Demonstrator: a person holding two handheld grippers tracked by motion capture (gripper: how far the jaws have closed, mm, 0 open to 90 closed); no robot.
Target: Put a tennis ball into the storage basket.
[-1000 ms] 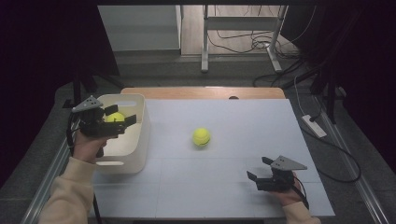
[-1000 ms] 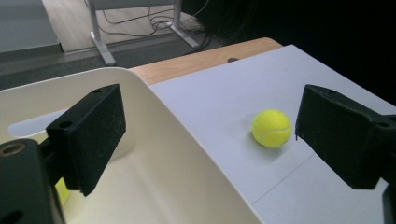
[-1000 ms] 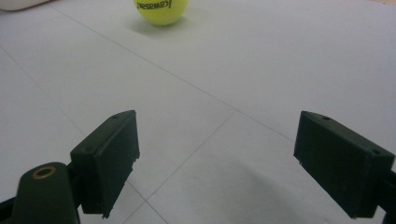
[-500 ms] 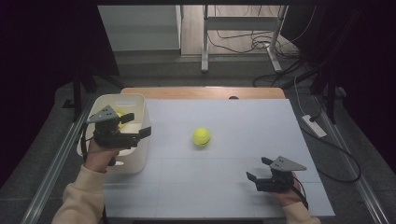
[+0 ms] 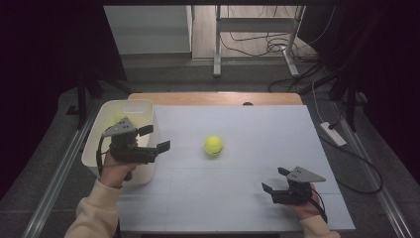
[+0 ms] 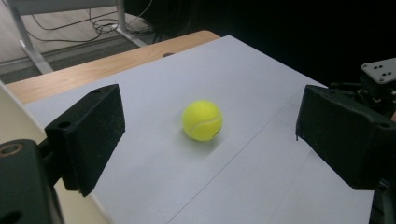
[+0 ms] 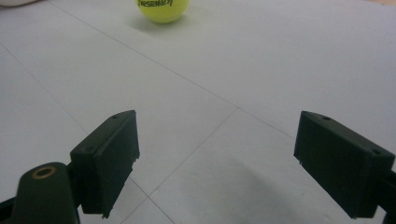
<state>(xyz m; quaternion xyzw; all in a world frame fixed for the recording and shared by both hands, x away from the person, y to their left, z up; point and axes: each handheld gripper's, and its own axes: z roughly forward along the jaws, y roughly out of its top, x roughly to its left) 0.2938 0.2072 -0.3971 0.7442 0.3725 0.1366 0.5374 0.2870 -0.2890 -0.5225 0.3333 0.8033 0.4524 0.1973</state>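
A yellow tennis ball (image 5: 213,145) lies on the white table mat near its middle. My left gripper (image 5: 157,138) hangs open over the right wall of a white bin (image 5: 101,116), pointing at the ball from some way to its left. In the left gripper view the ball (image 6: 201,120) sits ahead, framed by the two black fingers (image 6: 88,140), with nothing between them. Near the front right of the mat my right gripper (image 5: 274,180) rests low, open and empty. The ball (image 7: 162,9) is far ahead at the top of the right gripper view.
The white bin stands at the mat's left edge, with a faint patch of yellow (image 5: 119,119) inside it behind the gripper's plate. A wooden table edge (image 5: 213,98) runs along the back. Cables and a desk frame lie on the floor beyond.
My left gripper has moved right and slightly down, from above the bin's inside to over its right wall, facing the ball. The right gripper and the ball have stayed put.
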